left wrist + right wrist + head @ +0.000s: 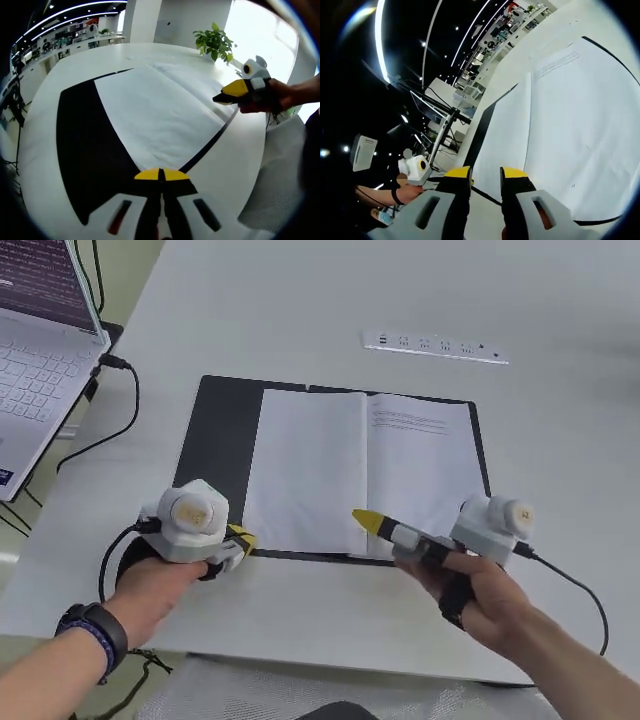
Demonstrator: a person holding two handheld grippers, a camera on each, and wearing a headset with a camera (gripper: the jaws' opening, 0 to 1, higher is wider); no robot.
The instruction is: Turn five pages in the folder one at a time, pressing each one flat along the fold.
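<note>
Nearest the camera, the left gripper (240,539) is being held with jaws pressed together, empty, at the near left corner of the black folder (215,440). The right gripper (366,522) is being held with jaws slightly parted, gripping nothing, tips at the lower end of the fold, between the blank page (305,470) and the printed page (420,465). The folder is being shown open on the white table (300,300). A laptop (40,350) and power strip (435,345) are being noted well apart from it.

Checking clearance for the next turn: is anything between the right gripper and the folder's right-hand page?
Nothing visible. The right gripper is at the lower edge of the right-hand page, near the fold, bare paper ahead.
</note>
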